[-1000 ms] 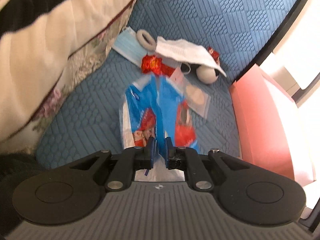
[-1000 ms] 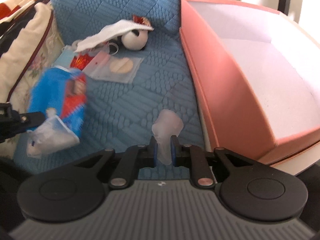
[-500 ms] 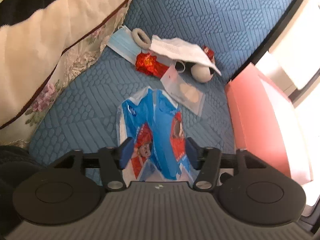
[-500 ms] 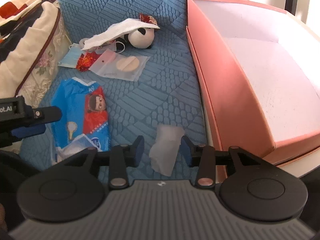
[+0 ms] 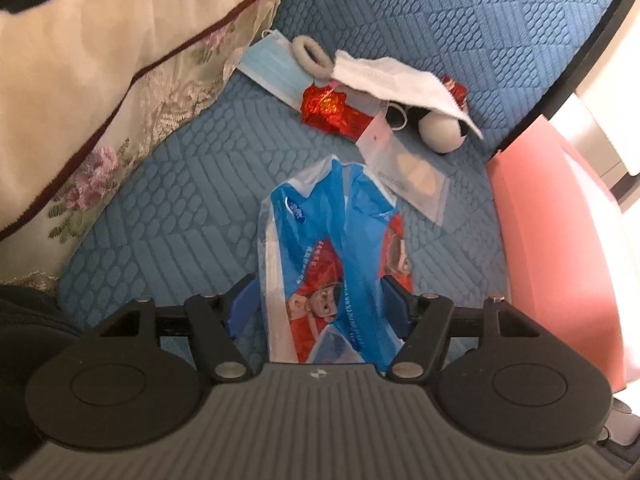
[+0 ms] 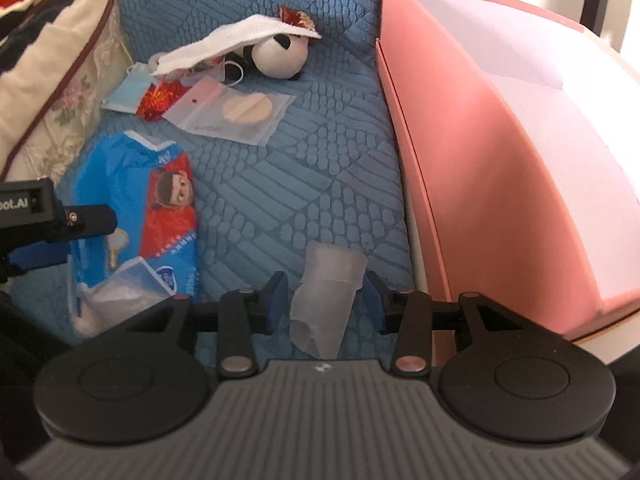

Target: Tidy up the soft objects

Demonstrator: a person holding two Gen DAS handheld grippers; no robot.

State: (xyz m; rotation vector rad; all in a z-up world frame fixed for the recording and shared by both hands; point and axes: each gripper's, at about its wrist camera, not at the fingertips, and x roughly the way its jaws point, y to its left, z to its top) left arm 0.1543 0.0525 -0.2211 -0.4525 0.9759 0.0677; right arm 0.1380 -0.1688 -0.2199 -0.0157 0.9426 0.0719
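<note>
Blue quilted cushion carries everything. At left, your left gripper stands wide around the crinkled blue wipes pack, pads clear; its near end is hidden. Your right gripper, half-spread, straddles a translucent pouch, untouched. Pink box is cut off right.

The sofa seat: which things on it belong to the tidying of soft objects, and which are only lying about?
For the job: blue tissue pack, translucent wrapper, panda plush, blue face mask, white cloth, hair tie, puff in bag, pink box.

Just there: floral cushion, blue sofa cover.
</note>
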